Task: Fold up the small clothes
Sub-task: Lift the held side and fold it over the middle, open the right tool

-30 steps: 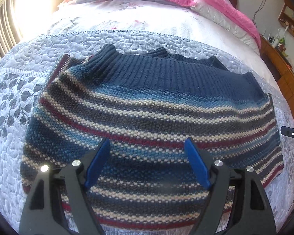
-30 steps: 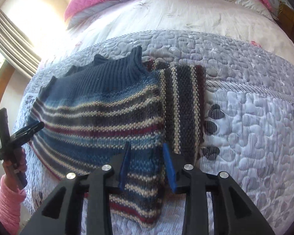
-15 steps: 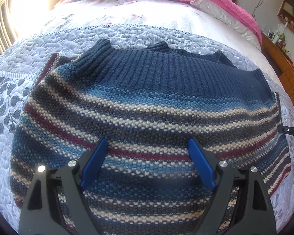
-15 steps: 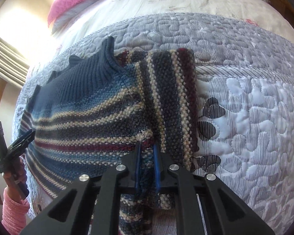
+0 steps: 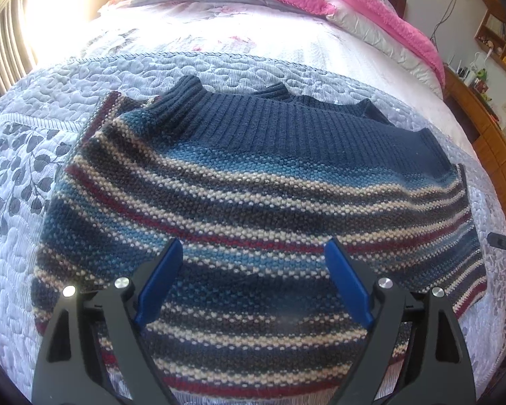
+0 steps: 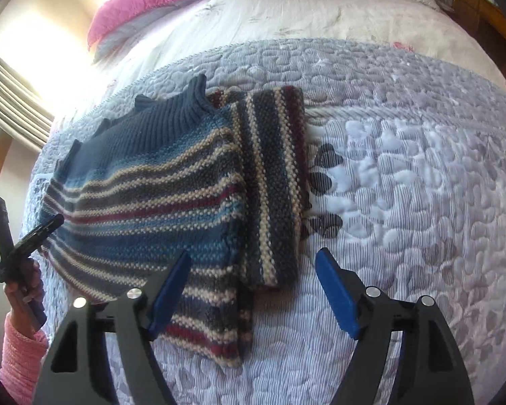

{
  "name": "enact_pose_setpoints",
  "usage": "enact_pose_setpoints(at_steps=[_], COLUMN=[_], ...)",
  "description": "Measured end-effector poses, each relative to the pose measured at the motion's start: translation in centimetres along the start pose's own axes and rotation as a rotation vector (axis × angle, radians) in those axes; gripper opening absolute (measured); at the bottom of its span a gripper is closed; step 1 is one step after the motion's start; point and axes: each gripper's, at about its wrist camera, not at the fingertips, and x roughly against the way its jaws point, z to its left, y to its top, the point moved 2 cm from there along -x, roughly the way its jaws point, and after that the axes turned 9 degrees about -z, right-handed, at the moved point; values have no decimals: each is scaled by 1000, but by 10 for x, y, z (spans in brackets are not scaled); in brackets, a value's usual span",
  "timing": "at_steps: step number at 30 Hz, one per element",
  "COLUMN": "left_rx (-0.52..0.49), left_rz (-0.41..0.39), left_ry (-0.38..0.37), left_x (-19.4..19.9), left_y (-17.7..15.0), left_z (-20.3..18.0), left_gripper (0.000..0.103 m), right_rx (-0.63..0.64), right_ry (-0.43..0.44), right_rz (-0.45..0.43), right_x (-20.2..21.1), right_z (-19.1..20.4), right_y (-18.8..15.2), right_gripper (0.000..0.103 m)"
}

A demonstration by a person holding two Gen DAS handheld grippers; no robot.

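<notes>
Striped knit sweater lies on the quilted bed, one sleeve folded over; left hand-held gripper and right hand-held gripper both gape wide, empty.

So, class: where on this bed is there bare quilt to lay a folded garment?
Bare grey quilt lies right of the striped sweater, beyond its folded sleeve. The middle is taken by the sweater.

Right hand-held gripper gapes wide above the quilt; striped sweater lies flat, sleeve folded over.
</notes>
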Motion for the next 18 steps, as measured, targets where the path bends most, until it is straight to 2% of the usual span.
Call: enact_pose_setpoints(at_steps=[3,7,11,13,15,18], left_rx=[32,13,-22,-25,-13,-20], left_rz=[15,16,41,41,39,40], left_ry=[-9,1,9,8,3,3], left_x=[0,-3,-13,-16,-18,-19], left_y=[-3,-6,-11,-11,-11,-12], left_z=[6,7,8,9,11,10], left_gripper=[85,86,92,94,95,95], right_rx=[-29,-73,-70,-81,-87,1], right_ry=[14,51,39,52,71,58], right_rz=[40,70,64,53,56,30], right_x=[-9,-30,-41,-42,-42,-35], right_z=[-11,-13,-13,-11,-4,13], right_y=[-5,-8,-8,-6,-3,-2], right_gripper=[77,77,76,70,51,38])
